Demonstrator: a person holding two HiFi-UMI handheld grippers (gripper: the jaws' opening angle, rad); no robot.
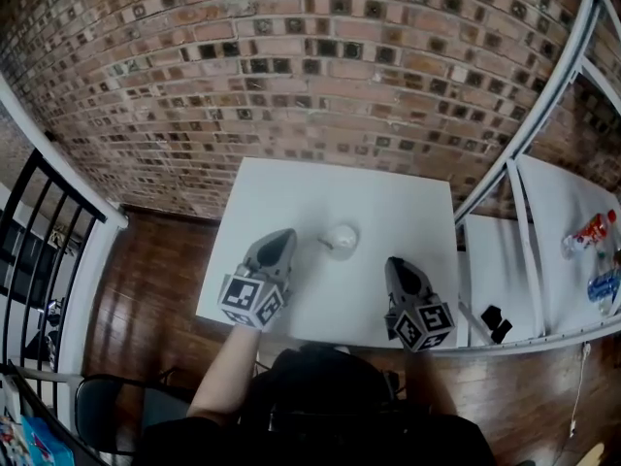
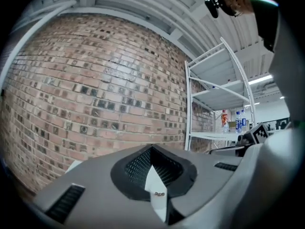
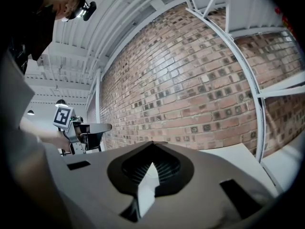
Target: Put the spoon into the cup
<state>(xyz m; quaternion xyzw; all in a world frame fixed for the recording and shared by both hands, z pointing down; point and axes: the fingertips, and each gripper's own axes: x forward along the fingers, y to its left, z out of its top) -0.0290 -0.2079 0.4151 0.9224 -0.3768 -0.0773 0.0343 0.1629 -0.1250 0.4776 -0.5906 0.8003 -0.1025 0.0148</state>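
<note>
Ahead of your left gripper (image 1: 283, 236) the white table (image 1: 291, 192) gives open room as far as the brick wall (image 1: 291, 66). The cup (image 1: 341, 239) stands just right of its jaws, between them and your right gripper (image 1: 397, 263). Right of those jaws the white rack (image 1: 527, 250) blocks passage, with bottles (image 1: 588, 233) beyond its posts. Far left of the left jaws stands a black railing (image 1: 70, 186).

The left gripper (image 1: 283, 235) and right gripper (image 1: 396, 263), low in the head view, are grey tapered shells, each bearing a cube (image 1: 252, 300) of black-and-white square markers. The person wears a dark top (image 1: 320, 406)
</note>
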